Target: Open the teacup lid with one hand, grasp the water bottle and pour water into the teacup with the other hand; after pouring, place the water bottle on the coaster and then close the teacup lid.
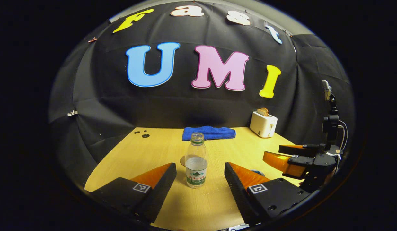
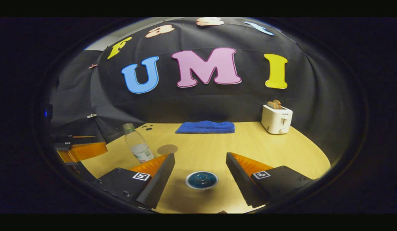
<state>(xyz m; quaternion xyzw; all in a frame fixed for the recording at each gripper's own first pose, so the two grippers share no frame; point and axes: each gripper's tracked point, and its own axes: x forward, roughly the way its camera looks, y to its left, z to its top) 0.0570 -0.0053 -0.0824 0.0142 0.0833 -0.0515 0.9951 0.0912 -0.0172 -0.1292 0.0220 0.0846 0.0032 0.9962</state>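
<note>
A clear water bottle (image 1: 196, 160) with a green label stands upright on the wooden table (image 1: 153, 150), part full. My left gripper (image 1: 200, 168) is open, its fingers on either side of the bottle and a little short of it. A round brown coaster (image 1: 182, 160) lies just behind the bottle. The teacup's blue lid (image 2: 201, 179) rests on the cup, low between the fingers of my open right gripper (image 2: 200, 157), untouched. The bottle (image 2: 138, 143) and coaster (image 2: 167, 149) sit to that gripper's left.
A folded blue towel (image 1: 208, 132) lies at the back of the table, by the wall. At the back right stands a white toaster (image 2: 276, 119) with bread in it. The other gripper (image 1: 277, 155) hovers at the table's right side.
</note>
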